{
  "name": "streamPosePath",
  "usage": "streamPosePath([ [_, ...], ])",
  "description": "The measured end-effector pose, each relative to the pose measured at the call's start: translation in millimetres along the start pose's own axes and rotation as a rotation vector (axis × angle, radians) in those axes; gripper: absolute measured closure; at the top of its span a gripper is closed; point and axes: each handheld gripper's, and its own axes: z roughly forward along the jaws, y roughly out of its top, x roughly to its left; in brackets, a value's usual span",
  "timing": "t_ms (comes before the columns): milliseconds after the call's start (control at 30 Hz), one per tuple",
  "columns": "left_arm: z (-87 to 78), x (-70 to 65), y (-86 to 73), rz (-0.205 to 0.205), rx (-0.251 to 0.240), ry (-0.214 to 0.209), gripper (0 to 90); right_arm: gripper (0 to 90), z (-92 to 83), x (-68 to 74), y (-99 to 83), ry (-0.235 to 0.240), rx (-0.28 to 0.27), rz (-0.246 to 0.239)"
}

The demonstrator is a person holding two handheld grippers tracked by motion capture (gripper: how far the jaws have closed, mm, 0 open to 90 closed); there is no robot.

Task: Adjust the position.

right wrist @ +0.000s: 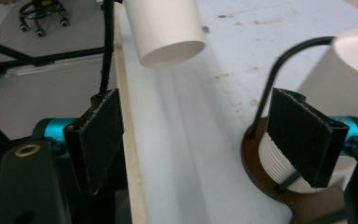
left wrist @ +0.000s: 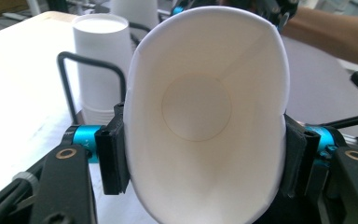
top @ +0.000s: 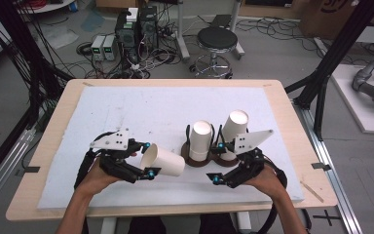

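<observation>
White table mat (top: 141, 109), left gripper (top: 146, 158) squeezing paper cup (top: 163, 160)

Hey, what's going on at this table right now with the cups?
A person at a table holds a gripper in each hand. The left gripper is shut on a white paper cup, squeezing its rim oval and holding it tipped on its side above the white mat. The right gripper is open and holds nothing, close by two stacks of cups standing in dark round holders.
</observation>
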Motion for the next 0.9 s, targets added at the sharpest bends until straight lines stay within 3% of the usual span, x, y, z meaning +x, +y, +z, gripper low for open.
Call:
streamPosePath([
  [467, -13.7, 0.9, -11.3, -0.011, 0.020, 0.090, 33.3, 19.5, -39.9, -5.6, -35.6, -0.113, -0.083, 0.079],
  [900, -17.7, -1.7, -20.1, -0.019, 0.027, 0.153, 33.3, 19.6, -53.3, -3.8, -55.2, -0.212, -0.105, 0.108],
])
